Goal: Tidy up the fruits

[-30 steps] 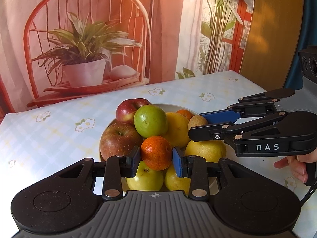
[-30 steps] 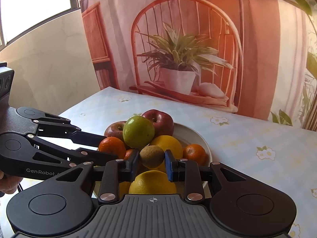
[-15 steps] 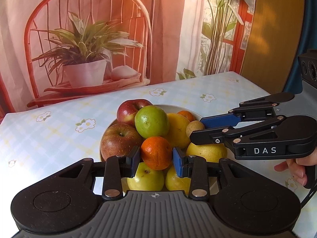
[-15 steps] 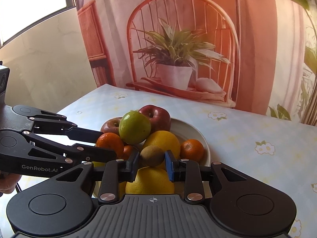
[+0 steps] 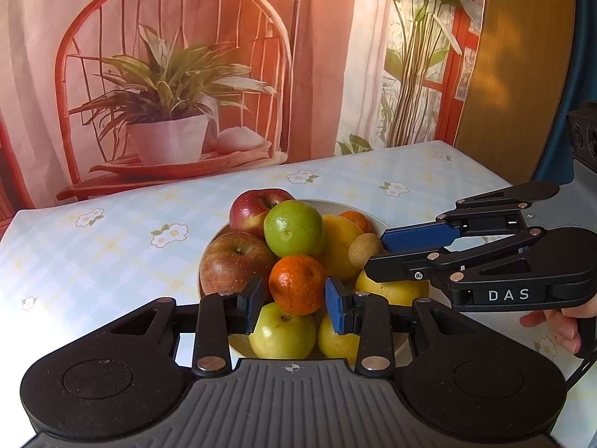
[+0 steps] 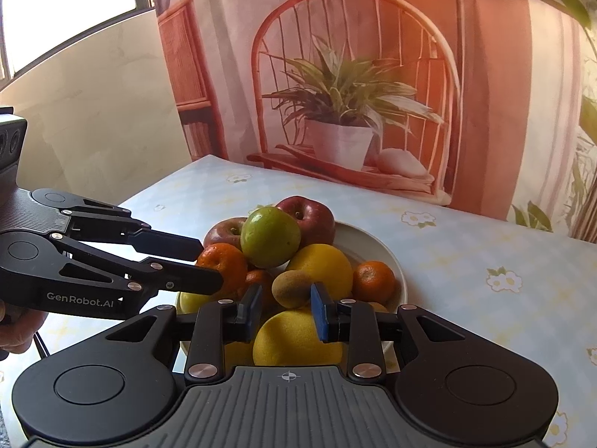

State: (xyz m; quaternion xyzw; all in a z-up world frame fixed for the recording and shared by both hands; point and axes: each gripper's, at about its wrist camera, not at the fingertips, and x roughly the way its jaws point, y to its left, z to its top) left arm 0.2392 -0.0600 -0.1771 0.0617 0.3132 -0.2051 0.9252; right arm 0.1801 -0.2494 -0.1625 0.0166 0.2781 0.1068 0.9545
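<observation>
A white plate [image 5: 337,204] [image 6: 360,240] holds a heap of fruit: red apples [image 5: 236,261], a green apple [image 5: 294,229] [image 6: 270,237] on top, yellow citrus [image 6: 321,268] and pale green apples [image 5: 282,330]. My left gripper [image 5: 294,304] [image 6: 211,264] is shut on an orange mandarin [image 5: 296,283] [image 6: 225,261] at the near-left of the heap. My right gripper [image 6: 285,304] [image 5: 375,250] is shut on a brown kiwi [image 6: 293,289] [image 5: 362,248], which sits at its fingertips and rests against the yellow citrus.
The plate stands on a table with a pale checked, flower-print cloth [image 5: 112,246]. Another mandarin [image 6: 373,276] lies at the plate's right side. A printed backdrop of a chair and a potted plant [image 5: 168,119] hangs behind. A hand [image 5: 552,324] holds the right gripper's handle.
Both grippers stay almost where they were. The kiwi now sits slightly nearer the right gripper's fingertips. The mandarin stays gripped in the left gripper.
</observation>
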